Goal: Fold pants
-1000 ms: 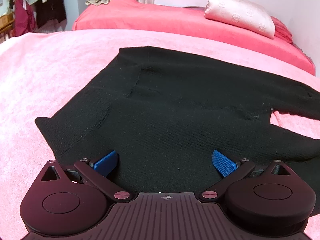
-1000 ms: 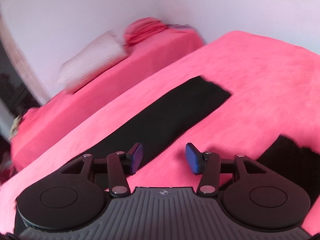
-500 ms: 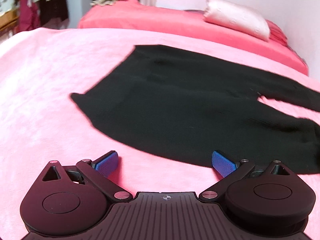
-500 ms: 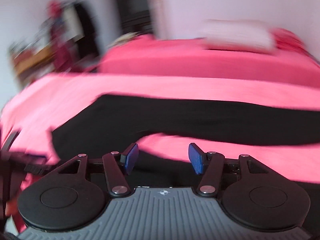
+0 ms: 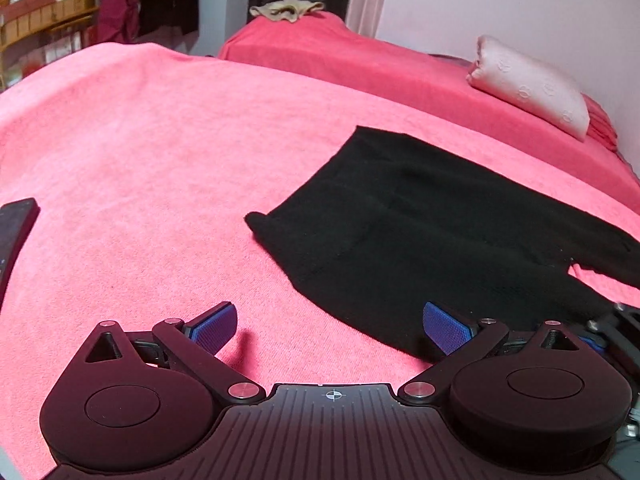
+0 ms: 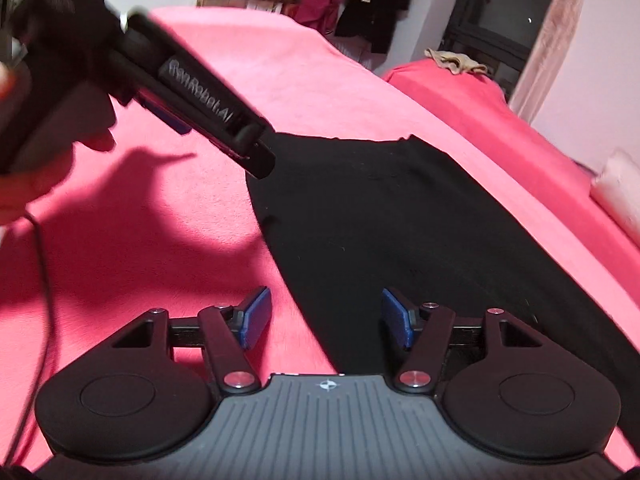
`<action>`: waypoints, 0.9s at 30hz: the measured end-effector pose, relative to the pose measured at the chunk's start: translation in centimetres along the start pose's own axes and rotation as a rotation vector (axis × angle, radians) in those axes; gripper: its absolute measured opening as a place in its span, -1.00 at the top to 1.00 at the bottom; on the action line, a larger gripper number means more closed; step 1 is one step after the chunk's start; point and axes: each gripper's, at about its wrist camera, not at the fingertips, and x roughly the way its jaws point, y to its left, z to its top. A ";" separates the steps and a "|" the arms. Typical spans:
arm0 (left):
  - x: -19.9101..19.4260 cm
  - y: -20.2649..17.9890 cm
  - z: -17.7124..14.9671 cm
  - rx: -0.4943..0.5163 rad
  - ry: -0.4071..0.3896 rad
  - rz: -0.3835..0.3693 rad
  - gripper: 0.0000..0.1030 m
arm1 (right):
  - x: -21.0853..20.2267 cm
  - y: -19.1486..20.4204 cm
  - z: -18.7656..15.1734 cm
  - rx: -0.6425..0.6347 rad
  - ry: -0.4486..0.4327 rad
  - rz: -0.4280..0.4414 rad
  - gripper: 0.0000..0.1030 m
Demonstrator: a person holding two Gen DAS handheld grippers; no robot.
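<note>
Figure: both grippers poised at the waist end of the pants before a fold. At the far left of the left wrist view a dark flat object (image 5: 16, 236) lies at the frame edge on the pink blanket (image 5: 140, 160), well apart from the work; the wide stretch of bare blanket beside it gives free room for carrying cloth. The left gripper (image 5: 328, 326) hangs over bare blanket with its blue pads spread wide and nothing between them, its right pad just at the near hem. The black pants (image 5: 432, 232) lie flat to the right, waist toward the left, the two legs running off to the far right where they split. In the right wrist view the right gripper (image 6: 326, 318) is likewise spread, holding nothing, with the near left edge of the pants (image 6: 400, 232) passing between its pads. The step in hand appears to be taking the waistband corners; a clean fold likely needs each pinch at a true corner, through both layers, without catching the blanket. Beyond the blanket's far edge stand a red bed (image 5: 360, 64) and pillow (image 5: 532, 84).
</note>
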 end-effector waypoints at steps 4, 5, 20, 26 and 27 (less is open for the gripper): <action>0.3 -0.4 0.1 0.007 0.009 0.006 -1.00 | 1.1 -1.0 0.1 0.135 0.002 0.008 0.86; 0.3 -0.5 0.1 0.011 0.006 0.006 -1.00 | 0.0 -0.2 0.1 0.117 -0.029 0.022 0.86; 2.5 -3.6 0.7 0.091 0.031 0.072 -1.00 | -9.1 -4.7 -5.2 0.296 -0.128 -0.024 0.05; 3.4 -3.8 0.4 0.108 0.058 0.095 -1.00 | -11.8 -8.7 -11.0 0.497 -0.009 -0.146 0.01; 3.5 -3.7 0.4 0.106 0.061 0.095 -1.00 | -12.5 -9.1 -12.1 0.525 0.012 -0.171 0.01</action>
